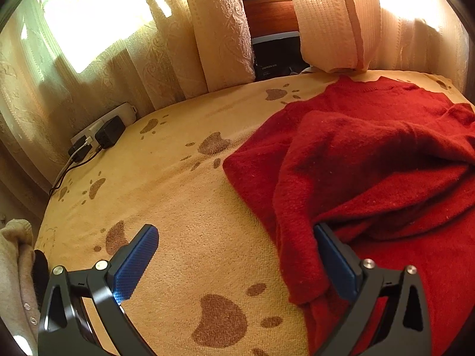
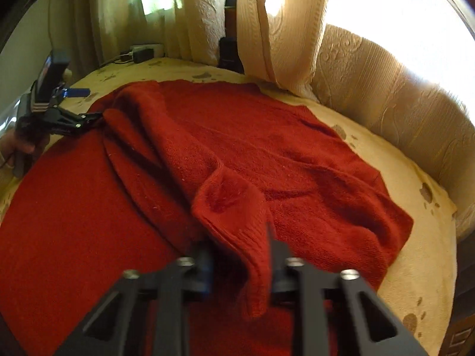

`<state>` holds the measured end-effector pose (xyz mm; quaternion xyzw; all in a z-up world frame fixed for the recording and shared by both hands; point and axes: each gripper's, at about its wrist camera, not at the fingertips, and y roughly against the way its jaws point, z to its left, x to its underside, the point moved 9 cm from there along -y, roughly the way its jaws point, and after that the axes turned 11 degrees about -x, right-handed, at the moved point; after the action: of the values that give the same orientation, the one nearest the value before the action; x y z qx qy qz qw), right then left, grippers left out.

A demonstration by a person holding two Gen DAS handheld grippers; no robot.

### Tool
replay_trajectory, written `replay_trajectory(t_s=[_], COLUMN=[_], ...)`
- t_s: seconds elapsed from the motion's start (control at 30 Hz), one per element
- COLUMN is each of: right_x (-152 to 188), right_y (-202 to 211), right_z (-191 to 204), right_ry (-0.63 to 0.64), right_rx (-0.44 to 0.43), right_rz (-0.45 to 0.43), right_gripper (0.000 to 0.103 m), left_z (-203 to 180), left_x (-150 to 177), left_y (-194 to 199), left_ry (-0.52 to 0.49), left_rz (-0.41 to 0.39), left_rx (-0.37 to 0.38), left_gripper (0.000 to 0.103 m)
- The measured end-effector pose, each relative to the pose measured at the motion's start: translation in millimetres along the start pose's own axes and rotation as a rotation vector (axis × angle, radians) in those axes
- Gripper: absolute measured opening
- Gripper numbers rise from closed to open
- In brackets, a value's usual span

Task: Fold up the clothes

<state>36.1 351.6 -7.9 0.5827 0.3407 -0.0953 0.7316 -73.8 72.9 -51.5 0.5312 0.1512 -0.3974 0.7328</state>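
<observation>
A red knit sweater (image 2: pixel 237 136) lies spread on a cream paw-print blanket (image 1: pixel 184 201). One sleeve (image 2: pixel 234 207) is folded across the body, and its cuff rises between the fingers of my right gripper (image 2: pixel 240 255), which is shut on it. In the left wrist view my left gripper (image 1: pixel 234 228) stands wide open at the sweater's left edge (image 1: pixel 291 237), with a fold of red knit draped against its right finger (image 1: pixel 335 261). The right wrist view shows the left gripper (image 2: pixel 90 103) at the far left, held by a hand (image 2: pixel 17 148).
A white power strip with black chargers and cables (image 1: pixel 101 130) sits at the blanket's back left edge. Cream curtains (image 1: pixel 219 29) hang behind, with dark boxes (image 1: pixel 270 65) between them. A beige garment (image 1: pixel 14 252) lies at the left. A padded cream backrest (image 2: pixel 386 89) borders the right.
</observation>
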Motion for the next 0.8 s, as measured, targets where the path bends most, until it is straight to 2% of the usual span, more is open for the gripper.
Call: replay_trajectory(t_s=[0.1,0.23,0.27,0.33,0.37,0.4,0.43,0.53,0.57,0.63,0.67,0.7,0.73,0.77,0.8], right_x=[-10.3,-28.7,-30.4,-24.7,-17.0,-5.8,8.0,27.8,26.2,23.0,19.8,17.7,15.6,13.6,11.6], right_y=[14.8,81.4,94.2,93.7,79.7,62.4,43.6,20.4,24.8,43.7,53.4,61.8,70.1,78.5,87.0], right_z=[2.9,11.8,6.1,-13.7,-29.8,-51.8,-72.5,-110.9,-115.1,-123.6,-123.3,-123.2,-123.0,-121.8,-120.5], right_ry=[-0.058,-0.227,-0.271,-0.351,-0.399,-0.446,-0.449,-0.363,-0.381,-0.398,-0.361,-0.334,-0.308,-0.302,-0.297], right_rx=[-0.093,-0.361,-0.396,-0.423,-0.394,-0.303,-0.176,0.081,0.076,0.180,0.245,0.282,0.315,0.340,0.364], right_rz=[-0.030,-0.174,-0.199,-0.166,-0.115,-0.064,0.008,0.071,0.021,-0.046,-0.062,-0.076,-0.091,-0.117,-0.144], right_gripper=[0.010,0.010,0.010,0.010,0.011,0.012,0.018,0.019,0.019,0.023,0.026,0.042,0.069,0.080,0.084], left_z=[3.1,5.5,5.3,2.9,1.1,-0.9,-1.8,-2.5,-1.6,1.9,4.2,6.5,6.3,6.0,5.7], left_x=[2.1,2.8,2.6,1.5,0.8,0.2,0.0,0.7,1.7,4.9,4.3,3.6,-0.6,-5.0,-9.4], left_y=[-0.1,-0.5,-0.6,-0.4,-0.3,0.3,1.7,6.1,7.7,12.7,17.5,22.4,17.5,12.3,7.2], left_ry=[0.000,0.004,0.003,-0.001,-0.009,-0.019,-0.032,-0.066,-0.075,-0.088,-0.085,-0.082,-0.082,-0.083,-0.084], left_rz=[-0.005,-0.008,-0.010,-0.013,-0.016,-0.021,-0.029,-0.047,-0.049,-0.041,-0.040,-0.038,-0.034,-0.030,-0.025], left_rx=[0.019,0.052,0.056,0.061,0.053,0.044,0.035,0.017,0.018,0.025,0.036,0.047,0.028,0.008,-0.013], left_gripper=[0.103,0.103,0.103,0.103,0.103,0.103,0.103,0.103,0.103,0.103,0.103,0.103,0.103,0.103,0.103])
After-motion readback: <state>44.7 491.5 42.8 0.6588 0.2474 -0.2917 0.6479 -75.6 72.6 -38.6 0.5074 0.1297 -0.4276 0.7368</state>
